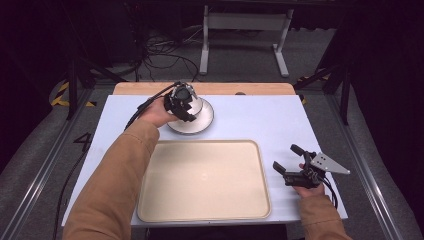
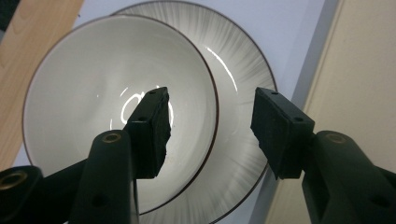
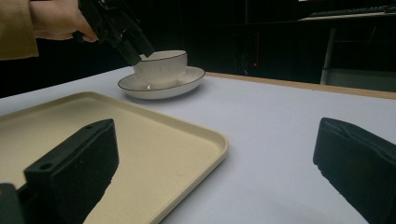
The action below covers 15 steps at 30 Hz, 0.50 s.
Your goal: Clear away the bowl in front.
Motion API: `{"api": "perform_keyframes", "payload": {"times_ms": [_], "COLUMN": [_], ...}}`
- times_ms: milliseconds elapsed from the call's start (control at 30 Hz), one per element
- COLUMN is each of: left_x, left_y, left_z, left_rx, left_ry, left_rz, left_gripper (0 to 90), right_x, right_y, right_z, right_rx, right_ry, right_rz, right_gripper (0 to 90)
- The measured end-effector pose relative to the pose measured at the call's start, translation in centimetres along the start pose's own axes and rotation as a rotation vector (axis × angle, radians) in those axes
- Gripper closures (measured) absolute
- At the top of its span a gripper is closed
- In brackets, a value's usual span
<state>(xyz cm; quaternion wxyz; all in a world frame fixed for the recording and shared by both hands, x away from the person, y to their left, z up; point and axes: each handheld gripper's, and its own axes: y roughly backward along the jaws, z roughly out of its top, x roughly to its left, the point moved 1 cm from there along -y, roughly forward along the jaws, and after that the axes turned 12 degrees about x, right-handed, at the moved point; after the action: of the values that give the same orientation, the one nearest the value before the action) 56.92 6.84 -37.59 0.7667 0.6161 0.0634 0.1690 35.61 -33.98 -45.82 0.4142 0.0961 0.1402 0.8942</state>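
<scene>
Jaws of the left gripper point(image 2: 212, 126) stand apart astride the rim of a white bowl point(image 2: 93, 93), one jaw inside the bowl and the other outside over the plate; whether either pad touches the rim cannot be told. Bowl sits on a white ribbed plate point(image 2: 243, 93) with a thin dark edge (both seen from the side in the right gripper view, bowl point(image 3: 161, 65) on plate point(image 3: 187, 81)). Plate rests at the far middle of a pale blue table surface point(image 1: 260, 120), just beyond the far edge of a cream tray point(image 1: 205, 180), whose bed lies bare. Right gripper point(image 1: 287, 160) is held low over the table just right of the tray, jaws wide open, nothing between them, well apart from the bowl.
</scene>
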Motion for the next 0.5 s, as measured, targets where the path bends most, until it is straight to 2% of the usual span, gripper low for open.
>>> {"api": "perform_keyframes", "payload": {"times_ms": [267,367,500], "left_x": [0.2,0.2,0.2], "left_y": [-1.6,-2.0,-2.4], "left_z": [0.1,0.1,0.1], "left_rx": [0.085,0.117,0.127], "left_ry": [0.009,0.003,0.008], "left_rz": [-0.016,-0.007,0.011], "left_gripper": [52.2,56.1,60.9], "right_x": [0.0,0.0,0.0], "right_y": [0.0,0.0,0.0], "right_z": [0.0,0.0,0.0], "right_rx": [0.001,0.001,0.001], "right_ry": [0.002,0.002,0.004], "right_rz": [0.003,0.004,0.006], "right_gripper": [0.8,0.8,1.1]}}
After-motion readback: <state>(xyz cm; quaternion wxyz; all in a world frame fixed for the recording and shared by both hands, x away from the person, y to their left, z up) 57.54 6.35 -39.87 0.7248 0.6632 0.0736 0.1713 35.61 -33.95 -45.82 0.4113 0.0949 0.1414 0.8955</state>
